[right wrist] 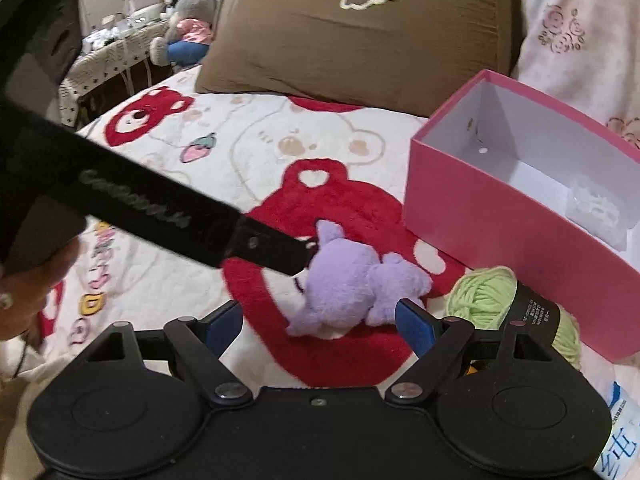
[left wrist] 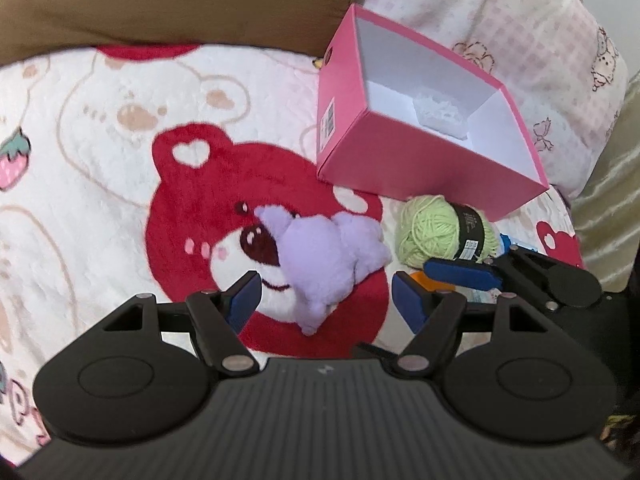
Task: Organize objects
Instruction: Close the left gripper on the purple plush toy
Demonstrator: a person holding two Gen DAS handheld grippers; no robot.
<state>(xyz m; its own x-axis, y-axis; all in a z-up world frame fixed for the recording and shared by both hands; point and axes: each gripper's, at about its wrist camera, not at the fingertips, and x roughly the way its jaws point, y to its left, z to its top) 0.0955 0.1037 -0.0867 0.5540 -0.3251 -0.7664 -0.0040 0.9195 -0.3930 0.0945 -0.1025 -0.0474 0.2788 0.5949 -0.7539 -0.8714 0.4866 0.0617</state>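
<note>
A purple plush toy [left wrist: 320,256] [right wrist: 352,280] lies on the bear-print blanket. My left gripper [left wrist: 326,300] hangs just over it, open, with the toy between the blue pads and a gap on each side. My right gripper [right wrist: 320,322] is open too, the toy just ahead of its fingertips. A ball of green yarn [left wrist: 436,232] [right wrist: 488,300] sits to the right of the toy, against an open pink box [left wrist: 424,172] [right wrist: 500,236] that holds a clear plastic piece [left wrist: 440,112]. One of the right gripper's fingers [left wrist: 460,274] shows beside the yarn.
A brown pillow [right wrist: 360,40] and a pink patterned quilt [left wrist: 540,32] lie behind the box. The left tool's black body [right wrist: 180,216] crosses the right wrist view, with a hand [right wrist: 36,276] at the left edge. A blue-and-white packet [right wrist: 620,440] lies bottom right. A cluttered side table [right wrist: 120,40] stands beyond the bed.
</note>
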